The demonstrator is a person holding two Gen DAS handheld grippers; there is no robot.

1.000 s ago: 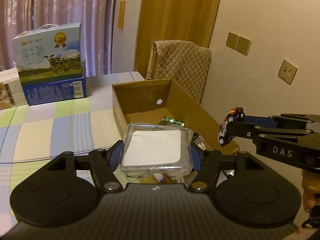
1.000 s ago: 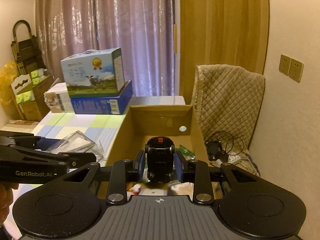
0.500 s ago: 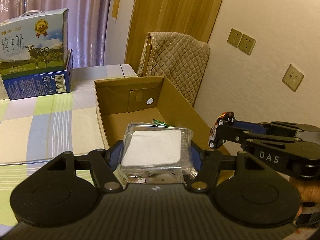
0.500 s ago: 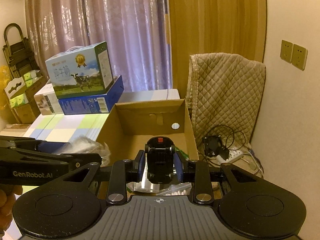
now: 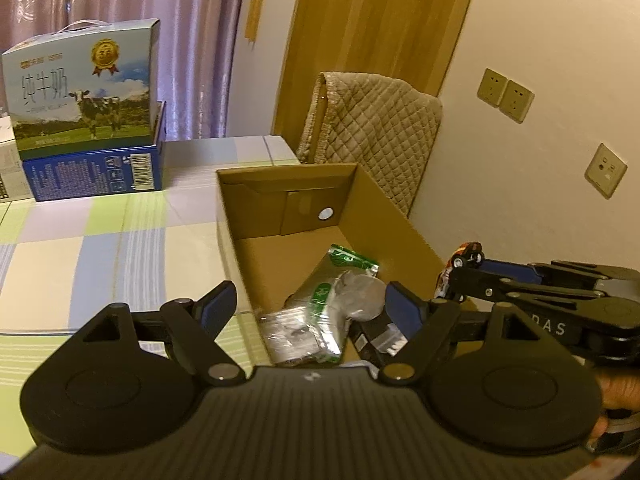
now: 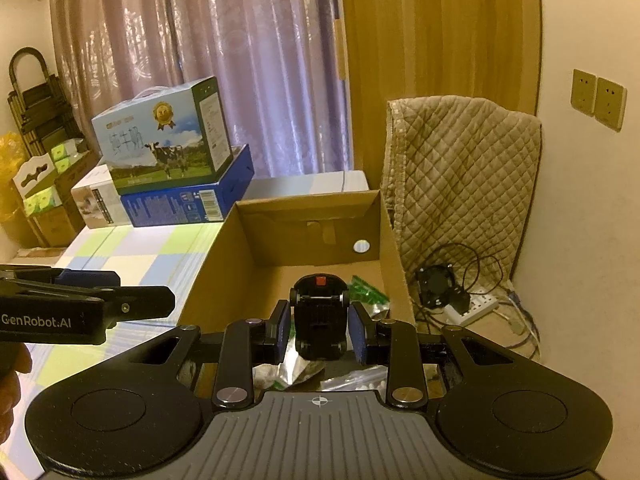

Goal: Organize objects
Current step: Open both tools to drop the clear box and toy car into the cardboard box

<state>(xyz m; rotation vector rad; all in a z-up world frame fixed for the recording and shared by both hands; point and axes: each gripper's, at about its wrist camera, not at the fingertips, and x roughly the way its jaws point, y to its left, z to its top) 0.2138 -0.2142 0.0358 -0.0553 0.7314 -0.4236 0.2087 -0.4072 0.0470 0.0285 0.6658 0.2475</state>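
I am holding both grippers over the near end of the open cardboard box (image 5: 384,200), and the relation that decides the next move is the toy car (image 6: 319,316) against the box mouth below it. The right gripper (image 6: 319,332) is gripping that car: its blue pads are pressing on the car's two flanks, jaws narrowly apart and no wider than the car's body. The car's long axis is running along the fingers, with its underside facing the camera. In the left wrist view the same car (image 5: 460,266) is showing at the tips of the right gripper, just inside the box's right wall, so I am judging it to be above the box interior and not above the table (image 5: 100,248).

The left gripper (image 5: 310,310) is opening its jaws at this moment, and nothing is sitting between the pads. Directly below that gap, a clear plastic packet (image 5: 292,336) is lying in the box's near end, beside a green-and-silver pouch (image 5: 340,284). Whether the packet is fully settled I cannot tell; it is blurred.

The right hand is therefore the one carrying work. In my judgement a straight release should land the car inside the box. The risk I am noting is the right wall, which is close to the car.
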